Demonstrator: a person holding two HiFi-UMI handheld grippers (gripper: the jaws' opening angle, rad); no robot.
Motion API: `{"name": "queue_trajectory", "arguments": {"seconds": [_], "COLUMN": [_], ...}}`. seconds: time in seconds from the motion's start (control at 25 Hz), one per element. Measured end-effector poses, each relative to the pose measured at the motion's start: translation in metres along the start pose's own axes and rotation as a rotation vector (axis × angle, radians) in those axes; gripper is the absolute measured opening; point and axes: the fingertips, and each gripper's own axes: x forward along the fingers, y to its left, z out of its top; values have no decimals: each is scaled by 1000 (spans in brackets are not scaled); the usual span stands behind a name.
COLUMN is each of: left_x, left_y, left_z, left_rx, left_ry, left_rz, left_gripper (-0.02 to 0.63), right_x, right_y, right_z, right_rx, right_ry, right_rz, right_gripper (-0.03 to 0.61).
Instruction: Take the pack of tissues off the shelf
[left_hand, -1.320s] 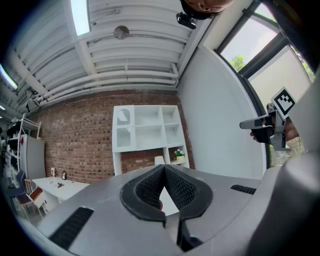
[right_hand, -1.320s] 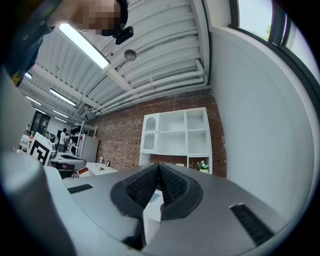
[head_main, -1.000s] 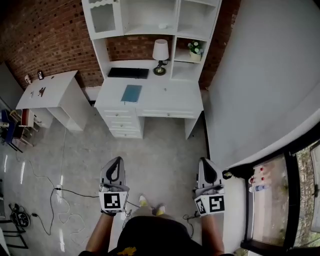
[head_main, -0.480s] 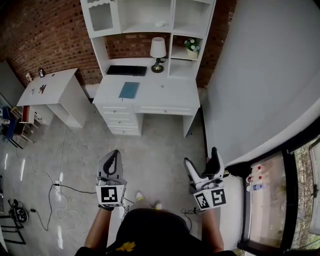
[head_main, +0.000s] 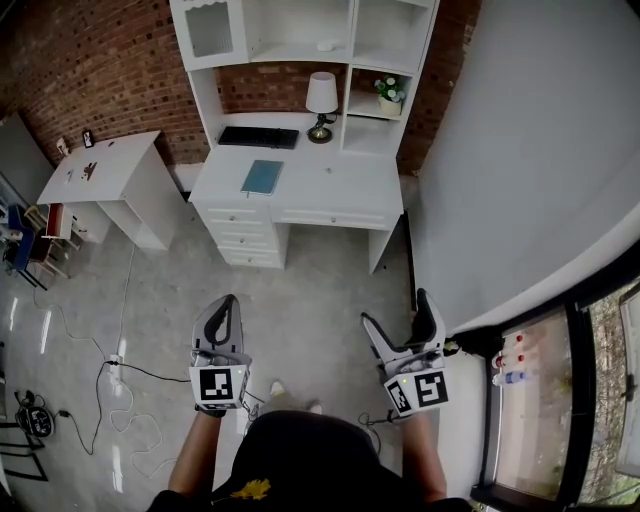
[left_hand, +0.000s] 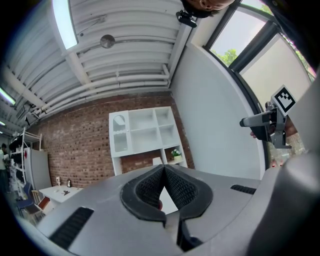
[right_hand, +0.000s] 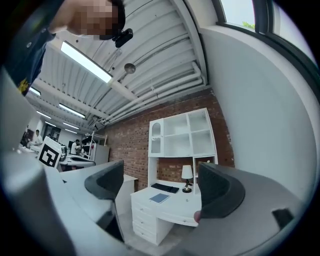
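— Grippers first: what do they hold?
— Nothing. The left gripper (head_main: 229, 300) has its jaws pressed together with nothing caught in them. The right gripper (head_main: 396, 312) has its jaws opening wide, and only floor and distant furniture show through the gap. Both sit low in front of the person, well apart from the furniture.

— What lies between them and the shelves?
— Open grey floor (head_main: 320, 285), with a black cable (head_main: 150, 381) trailing on the left. Beyond it a white desk (head_main: 330, 190) with drawers stands against the brick wall (head_main: 100, 60). A blue notebook (head_main: 262, 177) and a black keyboard (head_main: 258, 137) lie on it, with a lamp (head_main: 321, 100) behind them. A smaller white table (head_main: 110, 170) stands to its left and a plain grey wall (head_main: 520, 150) rises to its right.

— And the thing to fetch?
— The white shelf unit (head_main: 352, 40) rises from the back of the desk. What looks like the pack of tissues (head_main: 324, 45), a small pale lump, sits on the middle shelf above the lamp. It's too small to be sure. A potted plant (head_main: 389, 93) sits in the cubby at lower right.

— Anything cut off?
— The top of the shelf unit runs out of the head view, and its upper left compartment is behind a door (head_main: 210, 30).
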Motion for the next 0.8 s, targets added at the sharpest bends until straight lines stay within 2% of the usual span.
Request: {"name": "queue_trajectory", "arguments": {"seconds": [0.12, 0.32, 0.52, 0.64, 0.8], "left_x": [-6, -12, -9, -15, -15], "left_y": [5, 13, 17, 26, 30], "left_z": [-7, -15, -13, -30, -49], "left_rx": [41, -7, 14, 7, 107], "left_ry": [24, 54, 39, 83, 145], "left_rz": [-2, 44, 41, 65, 46], "left_gripper": [14, 14, 14, 14, 14], "right_x": [2, 4, 19, 24, 35], "right_y": [3, 9, 11, 17, 14], "right_z": [-2, -6, -9, -23, -41], "right_rx": [-5, 2, 12, 26, 53], "right_ry": [8, 10, 2, 29, 81], "right_rz": [11, 29, 45, 52, 42], "right_gripper": [430, 430, 429, 428, 429]}}
